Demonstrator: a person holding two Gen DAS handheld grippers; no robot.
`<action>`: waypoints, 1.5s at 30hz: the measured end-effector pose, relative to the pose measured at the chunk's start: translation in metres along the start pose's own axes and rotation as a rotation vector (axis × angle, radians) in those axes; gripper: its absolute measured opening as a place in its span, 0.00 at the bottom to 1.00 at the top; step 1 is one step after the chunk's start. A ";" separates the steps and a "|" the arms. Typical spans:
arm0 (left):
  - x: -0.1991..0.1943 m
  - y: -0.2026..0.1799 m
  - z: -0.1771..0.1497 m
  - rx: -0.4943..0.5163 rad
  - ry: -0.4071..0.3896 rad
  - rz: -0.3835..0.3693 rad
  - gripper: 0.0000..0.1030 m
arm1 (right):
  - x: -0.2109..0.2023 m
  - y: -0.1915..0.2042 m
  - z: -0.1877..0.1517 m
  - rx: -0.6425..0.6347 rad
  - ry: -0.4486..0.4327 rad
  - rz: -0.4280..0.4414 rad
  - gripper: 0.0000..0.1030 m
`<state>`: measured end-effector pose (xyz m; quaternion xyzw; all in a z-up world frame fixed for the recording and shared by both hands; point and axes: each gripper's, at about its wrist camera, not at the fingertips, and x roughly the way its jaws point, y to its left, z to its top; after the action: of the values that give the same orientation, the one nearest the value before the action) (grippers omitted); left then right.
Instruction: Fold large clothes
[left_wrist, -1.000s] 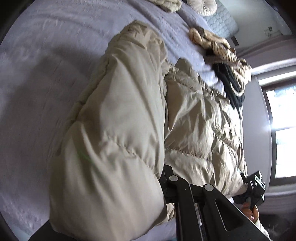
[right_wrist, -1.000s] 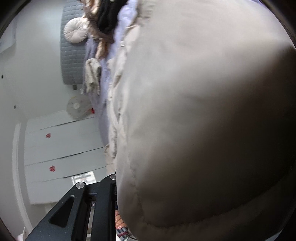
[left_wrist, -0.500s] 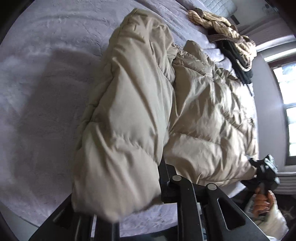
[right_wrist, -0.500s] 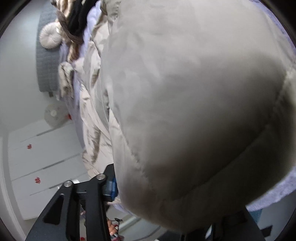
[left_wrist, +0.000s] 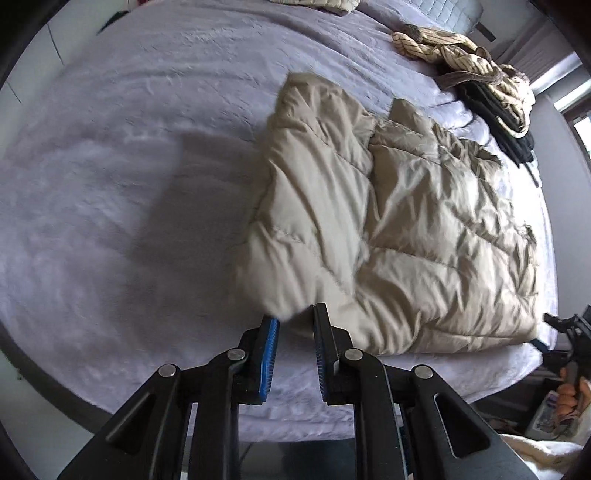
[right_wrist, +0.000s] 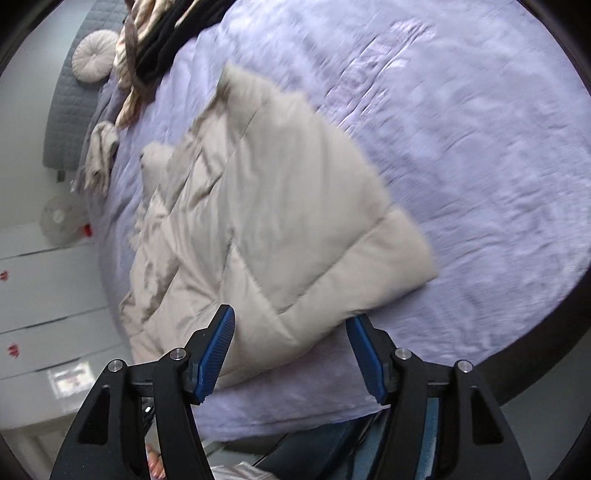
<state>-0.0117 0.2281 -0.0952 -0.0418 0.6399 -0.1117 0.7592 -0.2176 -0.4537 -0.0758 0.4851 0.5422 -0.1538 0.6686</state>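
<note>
A beige puffer jacket (left_wrist: 399, 221) lies folded on the lavender bed (left_wrist: 129, 166), one padded panel laid over the rest. My left gripper (left_wrist: 295, 321) is open, its blue-padded jaws just off the jacket's near corner, holding nothing. In the right wrist view the jacket (right_wrist: 266, 229) lies flat on the bed (right_wrist: 461, 147). My right gripper (right_wrist: 290, 323) is wide open at the jacket's near edge, empty. The right gripper also shows in the left wrist view (left_wrist: 570, 332) at the far right, beyond the bed edge.
A pile of striped and black clothes (left_wrist: 476, 70) lies near the head of the bed, also in the right wrist view (right_wrist: 147, 48). A round cushion (right_wrist: 95, 54) leans on the grey headboard. White drawers (right_wrist: 40, 295) and a fan (right_wrist: 59, 218) stand beside the bed.
Both grippers have let go of the jacket and opened. The lifted panel has dropped onto the jacket on the bed, and both grippers have pulled back toward the bed's near edge.
</note>
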 end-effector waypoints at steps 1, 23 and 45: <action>-0.003 0.000 0.002 0.000 -0.007 0.009 0.18 | -0.011 -0.009 -0.006 -0.005 -0.022 -0.021 0.55; 0.096 -0.027 0.078 0.036 0.002 0.177 0.18 | 0.024 0.034 0.020 -0.222 0.020 -0.124 0.36; 0.063 -0.006 0.107 0.036 -0.065 0.077 1.00 | -0.004 0.074 -0.020 -0.315 -0.057 -0.247 0.75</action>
<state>0.1026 0.2001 -0.1356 -0.0072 0.6139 -0.0927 0.7839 -0.1759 -0.4028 -0.0357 0.2998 0.5957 -0.1618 0.7274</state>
